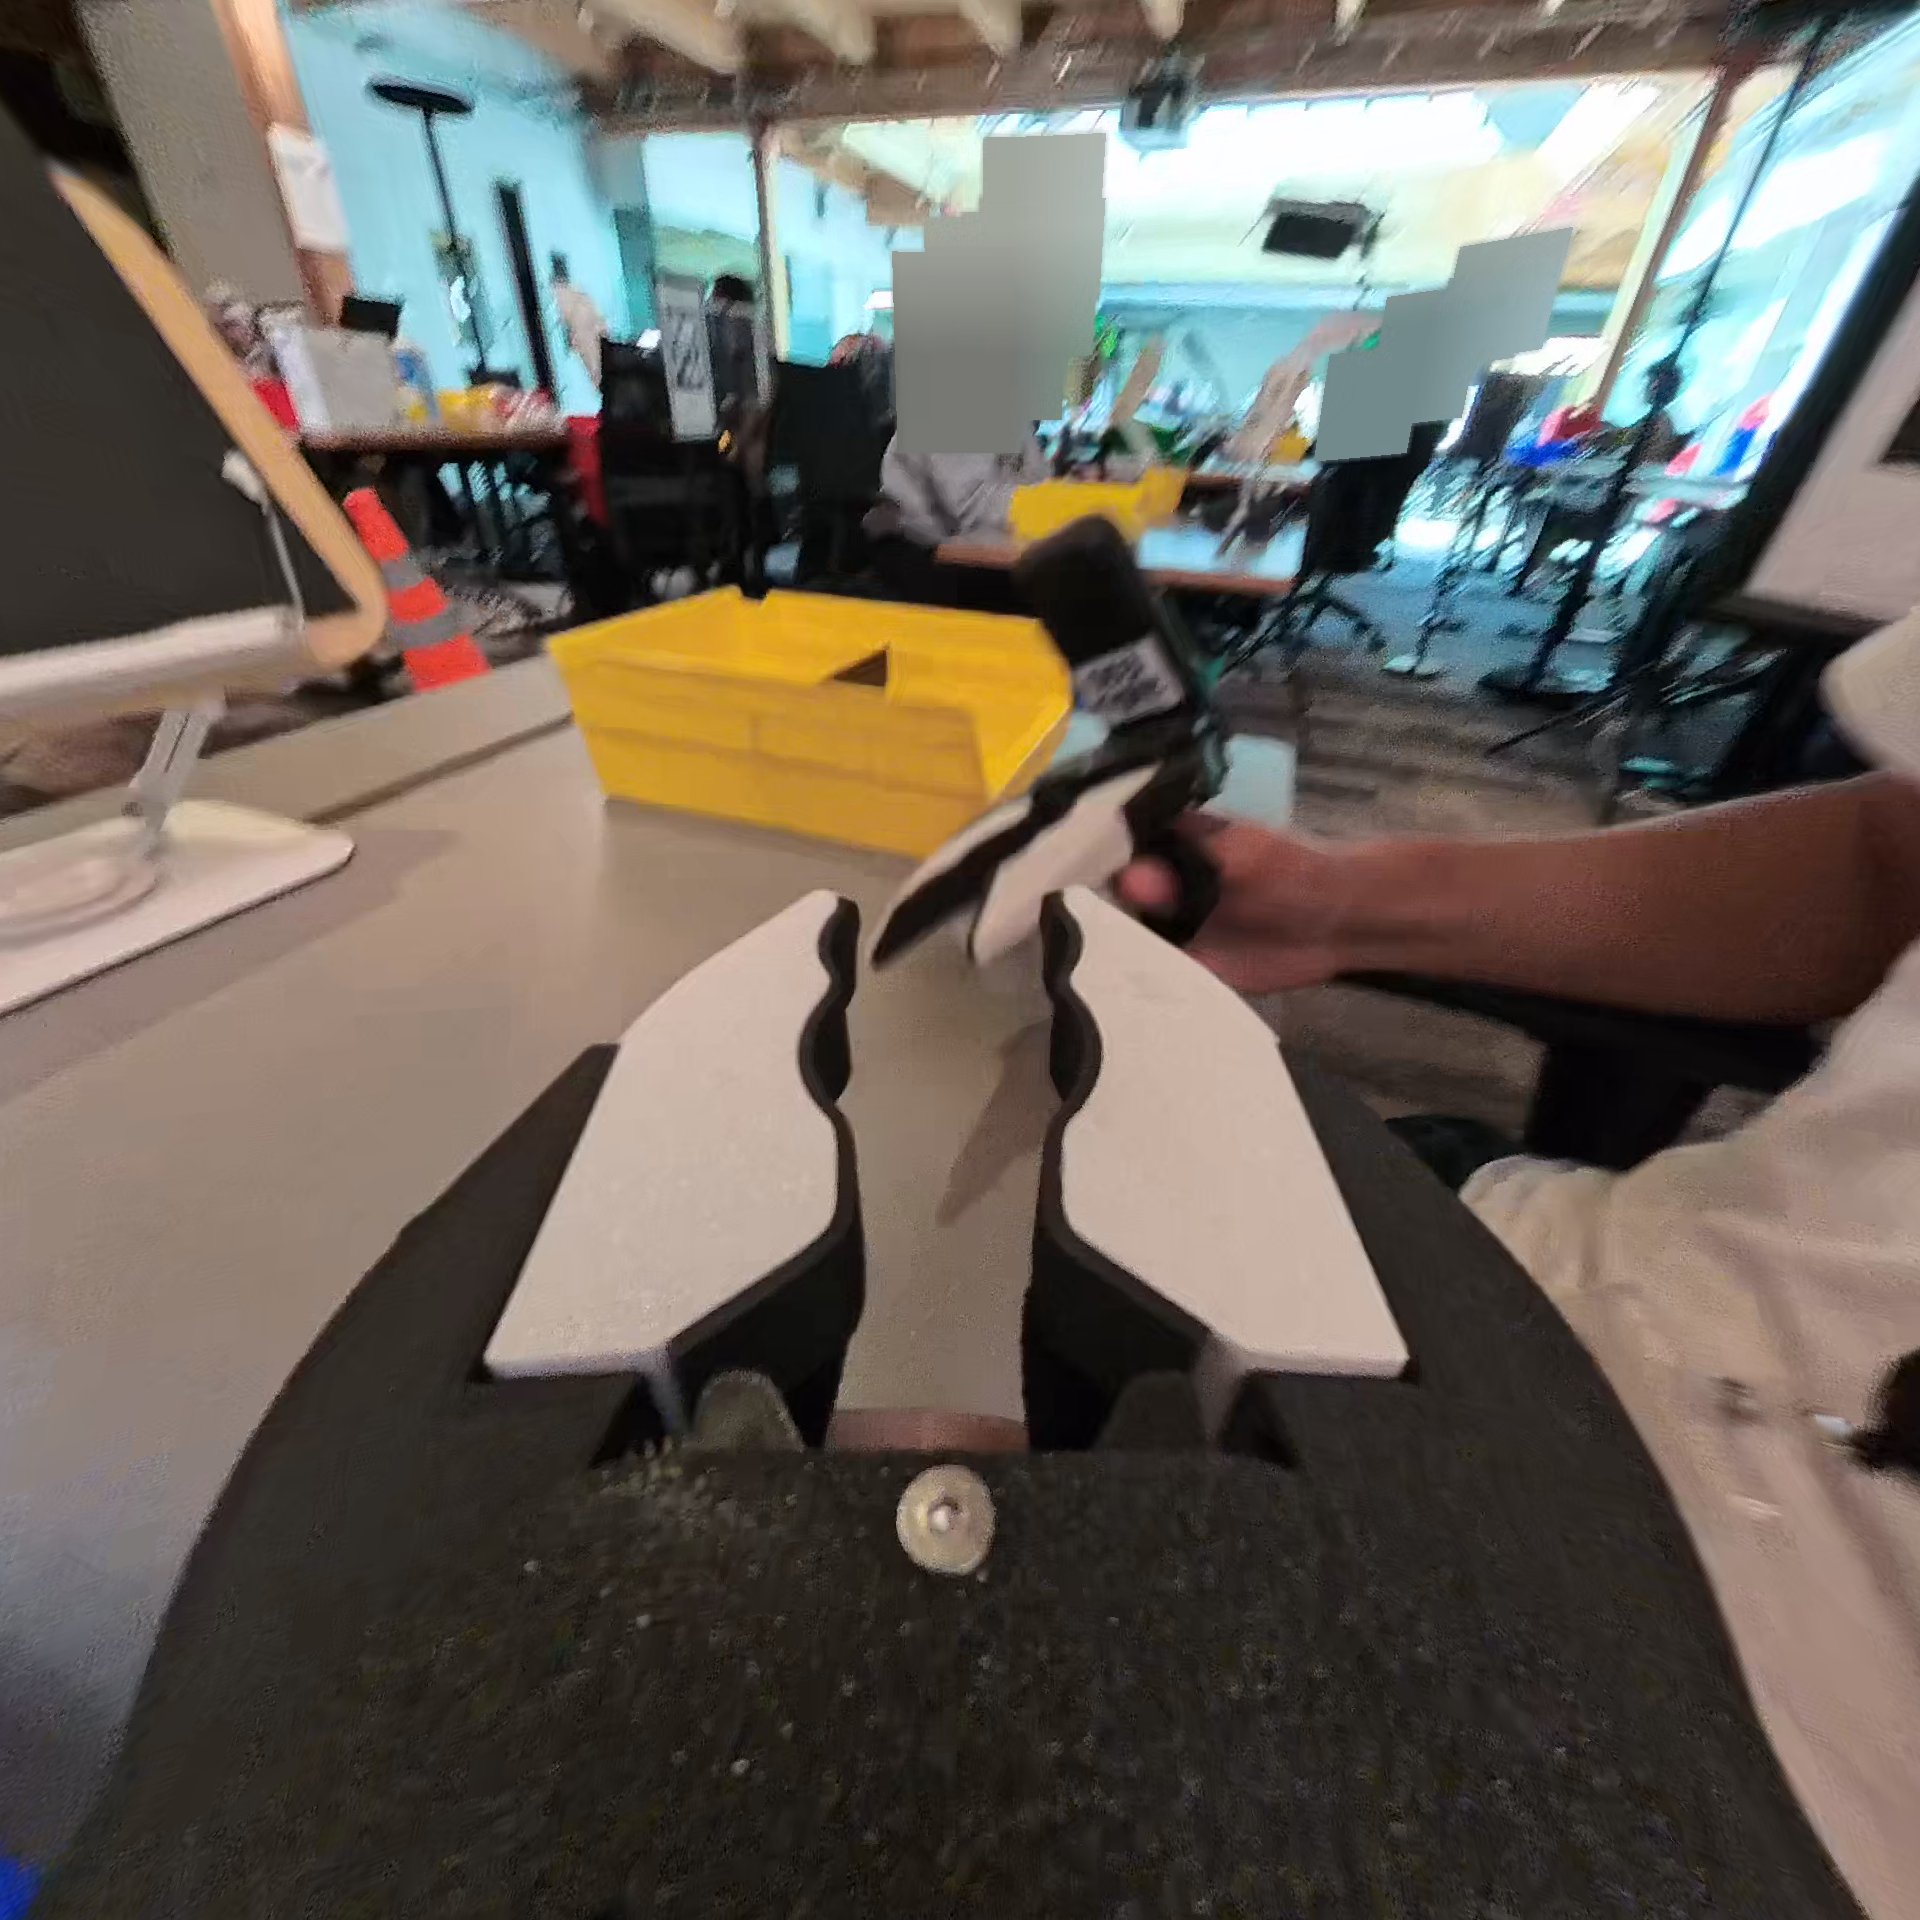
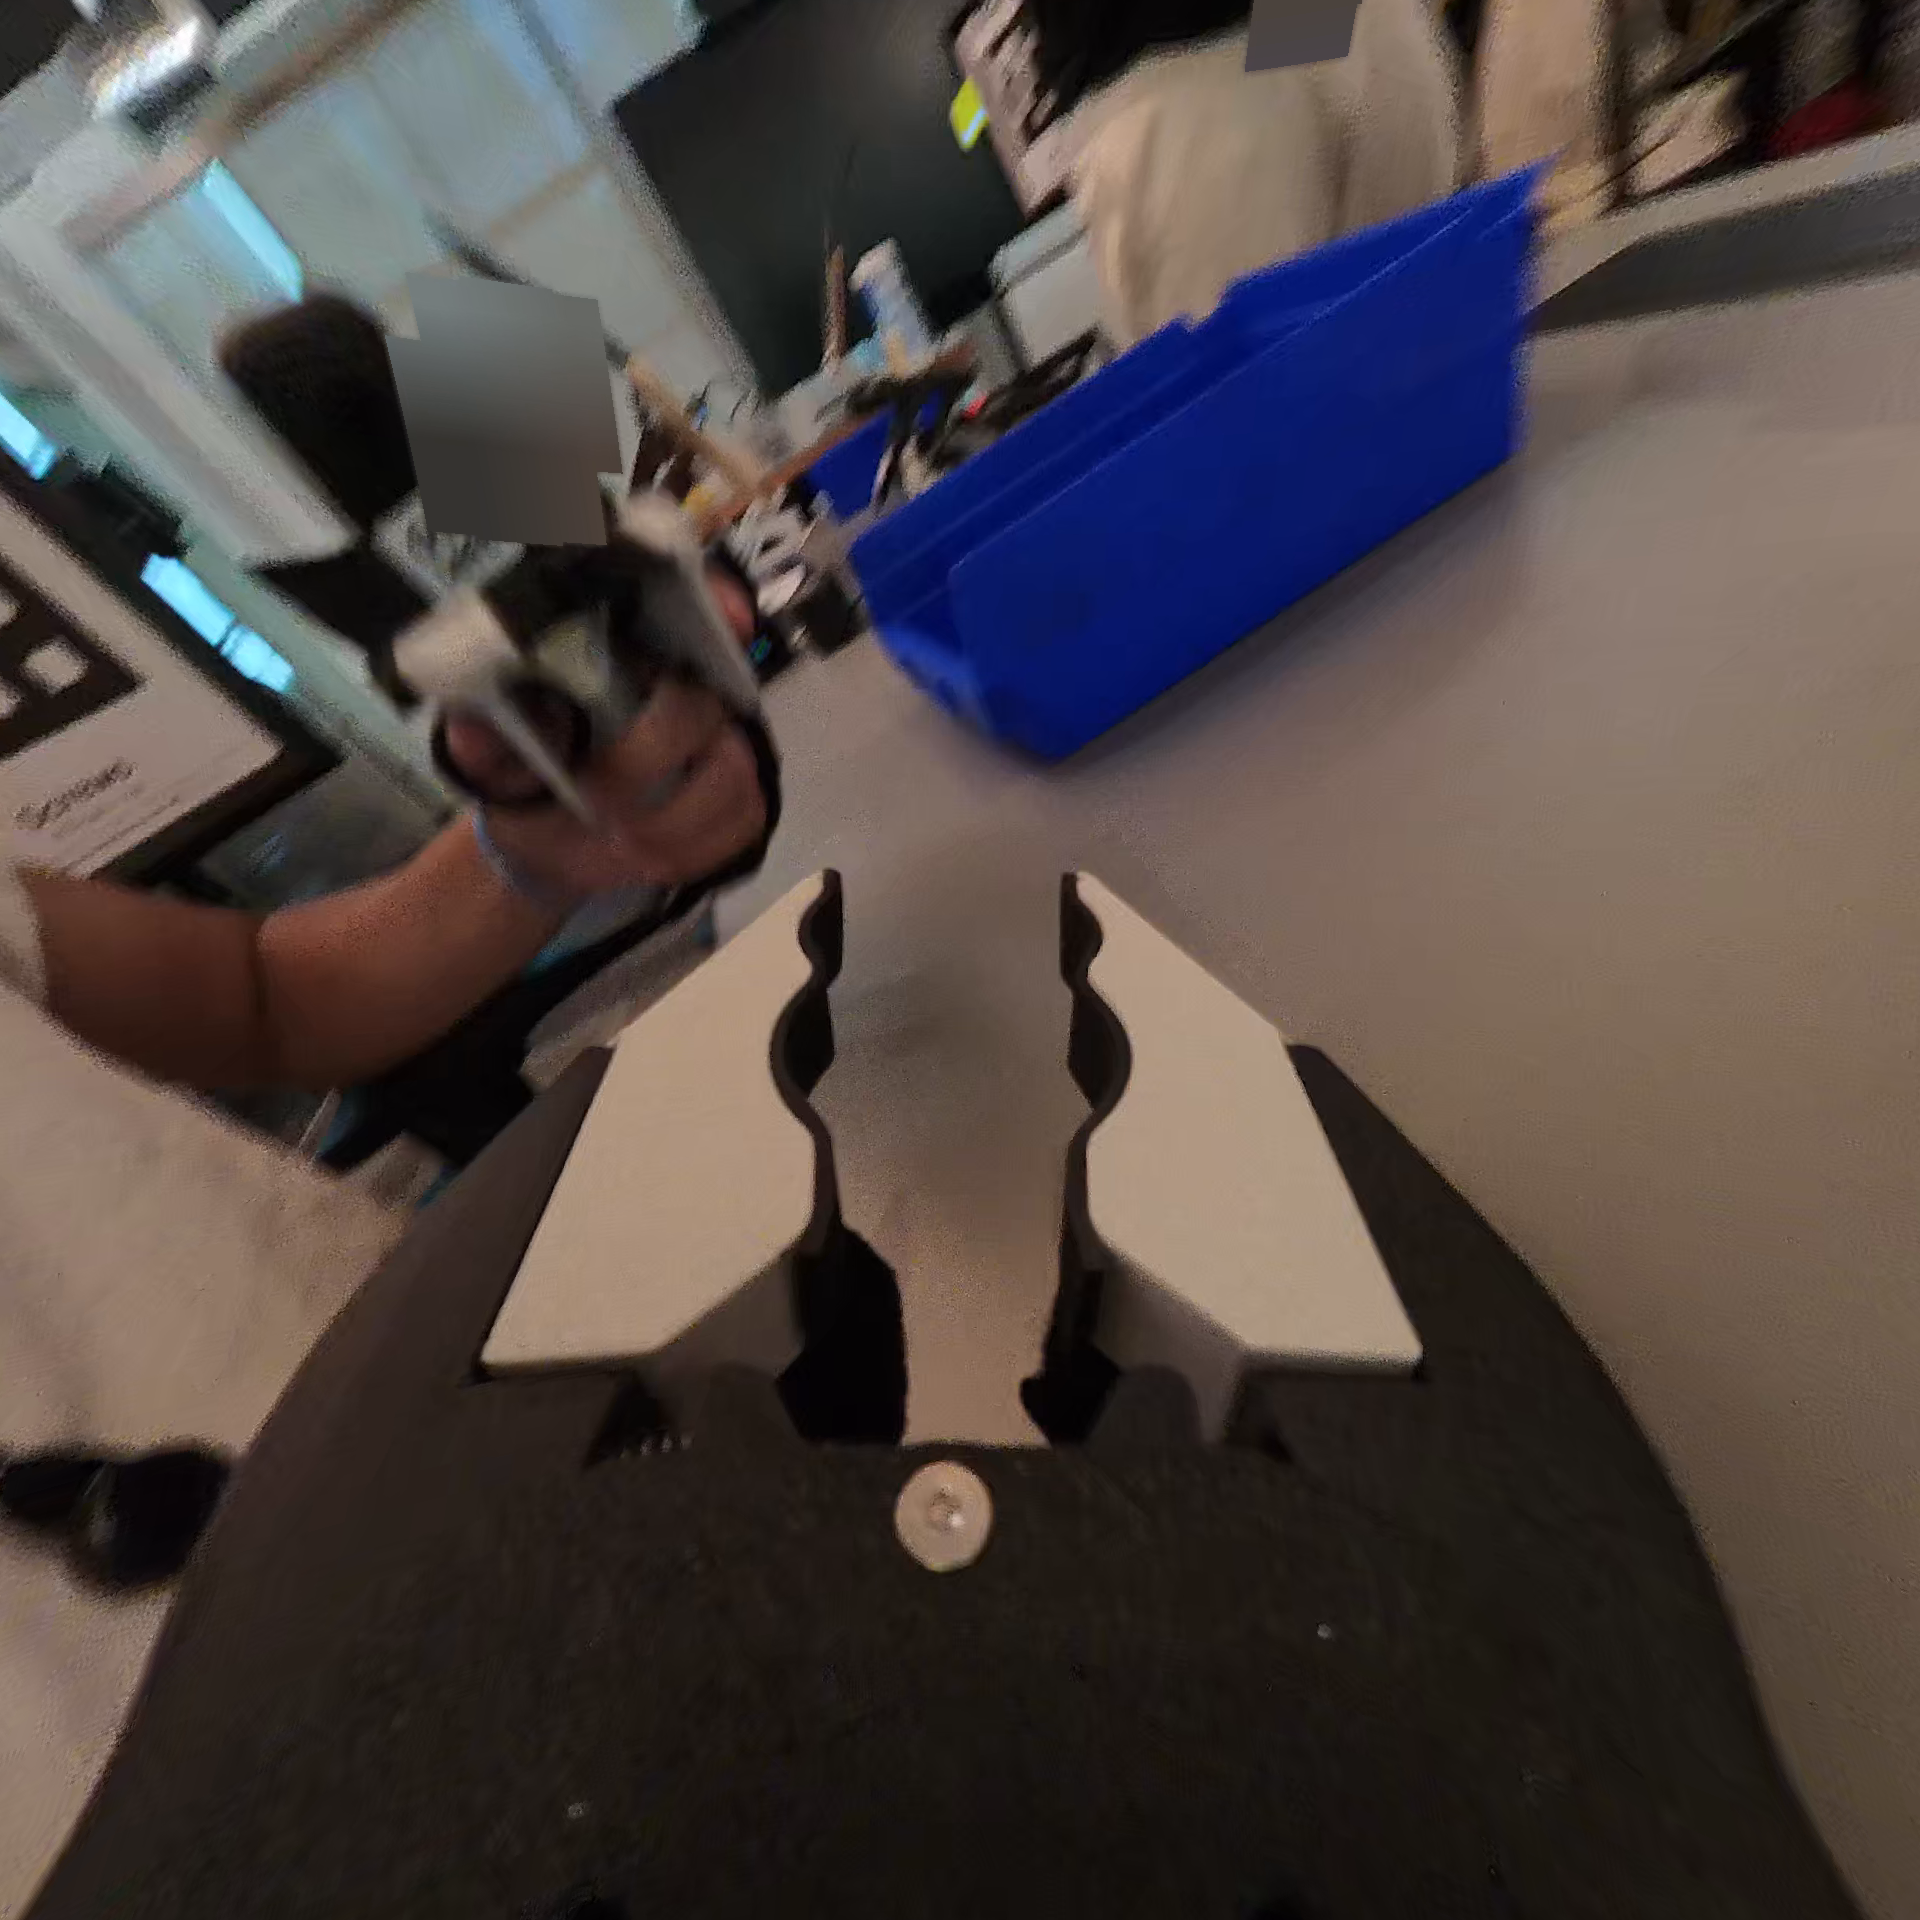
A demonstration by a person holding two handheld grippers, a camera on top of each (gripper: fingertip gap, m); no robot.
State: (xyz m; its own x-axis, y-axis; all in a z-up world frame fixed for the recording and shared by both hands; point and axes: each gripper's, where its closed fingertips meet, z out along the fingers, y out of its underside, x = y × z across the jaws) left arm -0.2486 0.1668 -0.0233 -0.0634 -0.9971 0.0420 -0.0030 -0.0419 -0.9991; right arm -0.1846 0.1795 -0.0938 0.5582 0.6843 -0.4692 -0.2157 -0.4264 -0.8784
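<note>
From the left wrist view, my left gripper [image 1: 948,914] hovers over the grey table [image 1: 436,935], fingers parted with nothing between them. Beyond stands a yellow bin [image 1: 810,727]; I cannot see anything inside it. My right gripper [image 1: 935,935] crosses just ahead, held in my right hand [image 1: 1247,904].

From the right wrist view, my right gripper [image 2: 948,894] gapes empty too. A blue bin [image 2: 1226,520] lies ahead to the right, its contents hidden.
</note>
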